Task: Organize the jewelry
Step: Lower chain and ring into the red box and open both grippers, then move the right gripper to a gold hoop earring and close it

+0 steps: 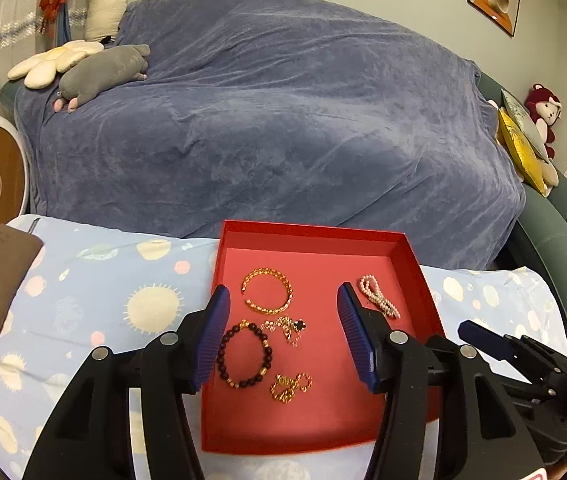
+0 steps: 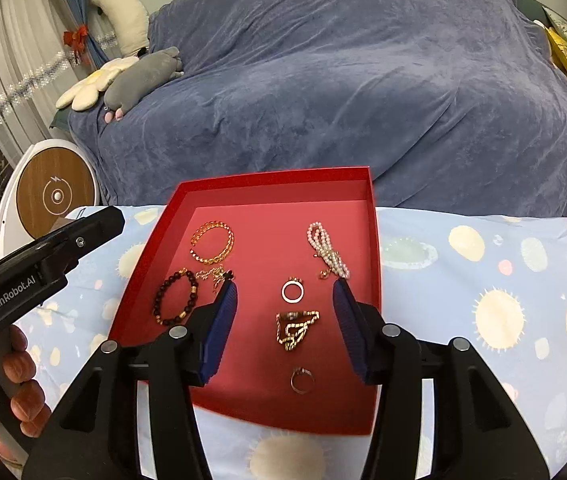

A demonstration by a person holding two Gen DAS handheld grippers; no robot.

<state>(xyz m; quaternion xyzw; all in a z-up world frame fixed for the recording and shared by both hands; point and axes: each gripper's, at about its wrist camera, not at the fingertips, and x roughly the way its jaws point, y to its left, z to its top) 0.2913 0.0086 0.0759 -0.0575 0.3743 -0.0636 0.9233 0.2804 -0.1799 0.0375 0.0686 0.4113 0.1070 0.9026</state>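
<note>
Inside the red tray (image 2: 367,184), on its flat pinkish floor, all of the jewelry is laid out in separate spots, and none of it is held. The tray itself rests on a light blue cloth (image 2: 483,264) printed with suns and planets.

The right gripper (image 2: 285,334) is seen with its jaws parted and nothing pressed between the ribbed blue pads; the folded gold chain (image 2: 295,328) lies on the tray floor directly in the gap between the fingertips, its longer side running across the gap. A thin ring (image 2: 292,292) is set just beyond the chain, and a second ring (image 2: 301,380) just short of it, so that the three sit in a line along the gripper's pointing axis. The pearl strand (image 2: 328,250) is doubled into a long loop, angled away past the right finger tip.

The left gripper (image 1: 283,336) is likewise released and empty. Between and beyond its fingers the dark beaded bracelet (image 1: 245,354), a round loop of glossy dark beads with a few gold ones, is found close to the left finger, with a small tangled gold piece (image 1: 289,388) near it and the open gold bangle (image 1: 268,290) farther off.

The chain is judged to be the right gripper's nearest target, and the beaded bracelet the left's. The chain is limp and thin and is expected to slump when pinched; the rings are rigid but flat to the floor.
</note>
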